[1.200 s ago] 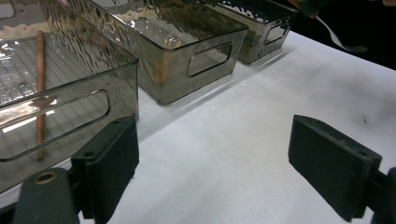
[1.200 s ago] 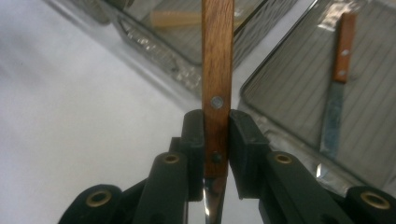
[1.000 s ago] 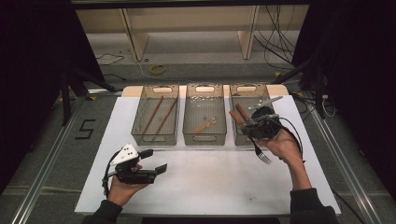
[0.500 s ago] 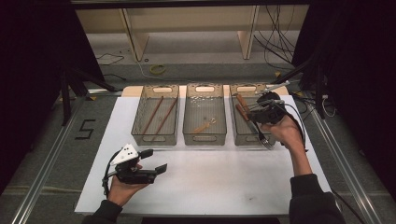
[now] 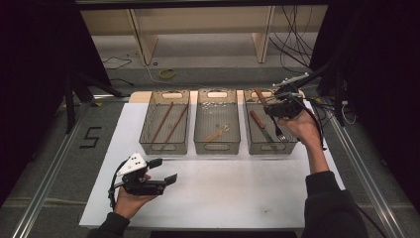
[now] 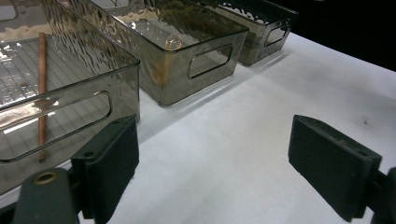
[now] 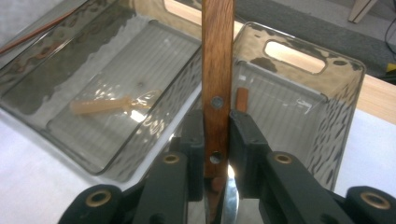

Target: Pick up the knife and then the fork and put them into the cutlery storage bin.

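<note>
At upper right, the right gripper (image 5: 283, 105) clamps a wooden-handled utensil (image 7: 217, 70) over the right bin (image 5: 292, 146); the left gripper (image 5: 159, 171), lower left, gapes above the white table (image 5: 237, 193).

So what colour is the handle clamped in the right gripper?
Brown wood handle with metal rivets, clearest in the right gripper view.

Table (image 5: 237, 198) surface: white, with a bare wooden strip along the far edge. Three clear smoky plastic bins stand directly on it in a row at the far side, close together: left bin (image 5: 147, 130), middle bin (image 5: 198, 129), right bin (image 5: 249, 134). Each has handle cut-outs in its end walls. Near half bare white.
</note>
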The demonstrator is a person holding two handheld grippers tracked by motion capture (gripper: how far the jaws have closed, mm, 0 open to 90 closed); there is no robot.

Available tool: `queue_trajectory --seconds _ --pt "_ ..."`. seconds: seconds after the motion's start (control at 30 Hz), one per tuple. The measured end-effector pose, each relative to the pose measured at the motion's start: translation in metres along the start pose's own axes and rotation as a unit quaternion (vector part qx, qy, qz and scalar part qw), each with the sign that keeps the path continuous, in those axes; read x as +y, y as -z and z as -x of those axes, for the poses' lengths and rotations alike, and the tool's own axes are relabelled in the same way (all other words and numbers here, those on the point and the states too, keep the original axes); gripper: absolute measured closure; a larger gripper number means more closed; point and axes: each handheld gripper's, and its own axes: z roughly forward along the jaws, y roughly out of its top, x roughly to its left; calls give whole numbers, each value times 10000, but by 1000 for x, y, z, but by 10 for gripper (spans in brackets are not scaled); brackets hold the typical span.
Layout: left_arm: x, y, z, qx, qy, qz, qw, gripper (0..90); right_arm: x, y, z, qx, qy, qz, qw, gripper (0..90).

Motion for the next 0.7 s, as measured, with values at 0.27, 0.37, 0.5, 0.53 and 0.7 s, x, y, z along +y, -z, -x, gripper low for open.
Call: queue_trajectory --seconds 0.27,0.37,0.5,0.53,0.7 --pt "0 0 0 -3 -4 7 10000 158 5 -9 10 -157 -124 121 9997 774" --pt "0 0 0 -4 -1 4 10000 158 6 -15 14 -236 -152 110 9995 774" --pt "0 0 -1 0 -4 -3 10000 158 7 -18 16 -310 -166 164 9992 774" --pt "0 0 -1 -1 -3 -5 10000 158 7 -19 17 -325 -163 173 9992 774" --pt "0 0 -1 -8 3 -6 10000 158 6 -23 20 -433 -184 229 9986 774"
